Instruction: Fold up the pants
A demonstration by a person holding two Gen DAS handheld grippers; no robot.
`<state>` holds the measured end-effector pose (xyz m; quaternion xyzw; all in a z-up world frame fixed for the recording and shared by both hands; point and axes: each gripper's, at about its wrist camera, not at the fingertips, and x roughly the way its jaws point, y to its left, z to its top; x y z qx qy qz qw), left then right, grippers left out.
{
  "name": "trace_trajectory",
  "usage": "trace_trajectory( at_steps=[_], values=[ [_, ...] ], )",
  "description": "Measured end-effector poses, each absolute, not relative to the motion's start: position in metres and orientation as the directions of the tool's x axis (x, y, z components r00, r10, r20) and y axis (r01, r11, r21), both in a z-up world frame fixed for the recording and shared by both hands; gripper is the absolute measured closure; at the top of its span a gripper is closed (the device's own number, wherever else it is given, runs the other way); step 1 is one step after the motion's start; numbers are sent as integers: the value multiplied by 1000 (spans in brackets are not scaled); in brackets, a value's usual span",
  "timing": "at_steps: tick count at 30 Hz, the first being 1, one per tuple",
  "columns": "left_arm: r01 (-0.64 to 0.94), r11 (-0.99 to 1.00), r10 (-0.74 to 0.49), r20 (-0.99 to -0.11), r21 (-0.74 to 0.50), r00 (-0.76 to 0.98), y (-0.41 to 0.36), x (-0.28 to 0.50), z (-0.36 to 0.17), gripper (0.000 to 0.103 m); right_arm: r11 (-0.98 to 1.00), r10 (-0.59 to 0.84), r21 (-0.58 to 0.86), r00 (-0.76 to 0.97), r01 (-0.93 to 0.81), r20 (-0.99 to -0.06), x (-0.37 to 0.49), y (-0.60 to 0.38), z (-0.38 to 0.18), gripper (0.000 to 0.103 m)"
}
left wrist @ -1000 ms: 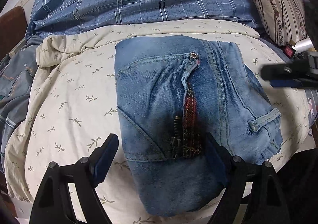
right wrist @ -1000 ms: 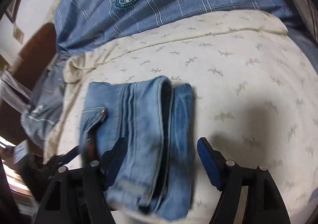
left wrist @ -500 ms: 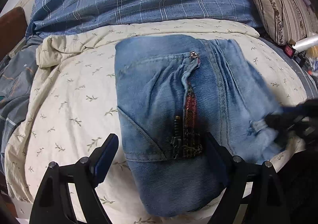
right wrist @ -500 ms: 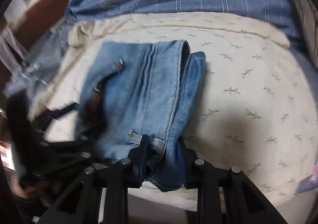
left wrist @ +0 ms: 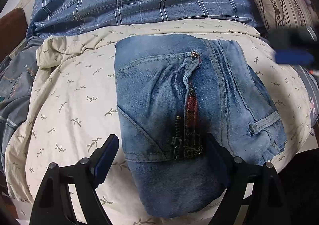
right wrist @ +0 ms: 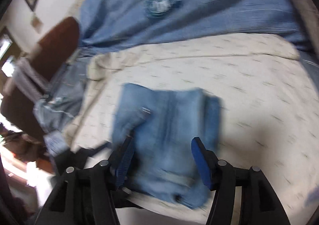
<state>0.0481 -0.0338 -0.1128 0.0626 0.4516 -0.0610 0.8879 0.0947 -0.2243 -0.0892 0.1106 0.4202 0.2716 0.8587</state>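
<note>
Folded blue jeans (left wrist: 179, 105) lie as a compact bundle on the cream leaf-print bedspread (left wrist: 69, 105), fly and zipper facing up. My left gripper (left wrist: 161, 157) is open, its fingers straddling the near end of the bundle just above it. My right gripper (right wrist: 163, 157) is open above the near edge of the jeans (right wrist: 167, 125); that view is motion-blurred. The right gripper also shows blurred at the far right of the left wrist view (left wrist: 293, 53).
A blue plaid duvet (left wrist: 139, 1) with a round emblem lies across the far side. A striped pillow (left wrist: 279, 5) is at the back right. Grey-blue cloth (left wrist: 14, 85) hangs at the left. A brown headboard (right wrist: 53, 45) stands at the left in the right wrist view.
My right gripper closed on the jeans' right near edge half a second ago, then let go, opened and lifted away to the right. The left gripper has not moved.
</note>
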Motion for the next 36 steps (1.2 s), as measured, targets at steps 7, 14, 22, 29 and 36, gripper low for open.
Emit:
trace_trajectory(
  at_steps=[7, 14, 22, 29, 36],
  values=[
    [165, 985, -63, -811, 42, 582, -33, 48, -114, 16, 823, 568, 519, 329, -229, -755, 182, -229, -166, 49],
    [164, 986, -64, -809, 41, 585, -31, 48, -114, 15, 807, 591, 516, 408, -289, -696, 137, -241, -127, 46],
    [155, 987, -61, -812, 37, 580, -31, 49, -114, 15, 862, 493, 399, 340, -311, -801, 88, -241, -181, 37],
    [148, 988, -55, -814, 38, 578, -32, 50, -112, 15, 870, 486, 354, 476, -343, -733, 65, -243, -143, 37],
    [150, 988, -59, -821, 33, 568, -32, 50, -111, 15, 905, 388, 247, 437, -346, -812, 75, -223, -178, 27]
  ],
)
